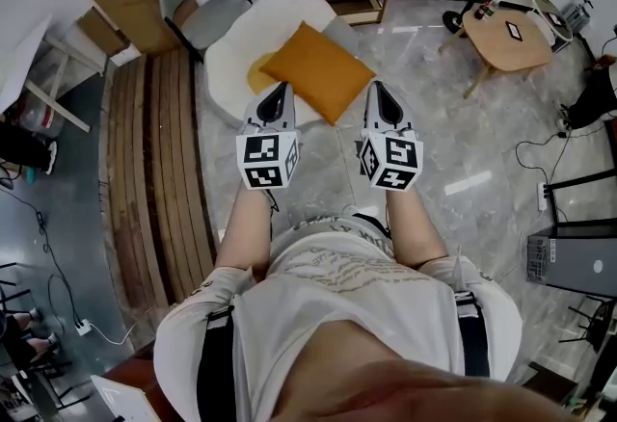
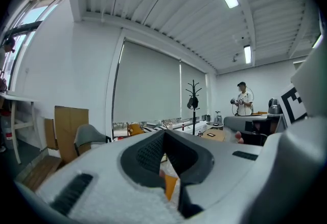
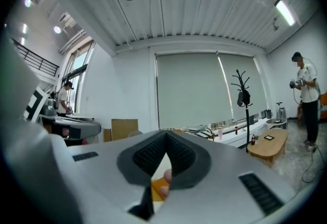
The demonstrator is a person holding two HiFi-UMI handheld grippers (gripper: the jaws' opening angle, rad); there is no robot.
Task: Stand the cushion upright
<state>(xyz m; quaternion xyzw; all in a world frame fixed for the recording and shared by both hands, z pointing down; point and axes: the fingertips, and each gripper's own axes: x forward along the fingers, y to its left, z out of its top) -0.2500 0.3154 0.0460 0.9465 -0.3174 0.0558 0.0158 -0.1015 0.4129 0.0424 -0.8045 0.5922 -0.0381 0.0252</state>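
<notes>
White T-shirt (image 1: pixel 359 287), black straps (image 1: pixel 215 364)

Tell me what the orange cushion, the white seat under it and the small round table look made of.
Orange cushion: matte fabric, likely woven; it looks plump and soft-edged. White seat: upholstery, possibly a fuzzy textile, though the texture is too small to confirm. Round table: light wood or veneer, smooth, with an even pale-tan top.

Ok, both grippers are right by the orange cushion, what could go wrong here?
Both the left gripper and the right gripper are shut; unless opened, they would shove the flat-lying orange square fabric cushion rather than grip it. Its near corner seems to overhang the white round seat, so a push might slide it onto the floor.
</notes>
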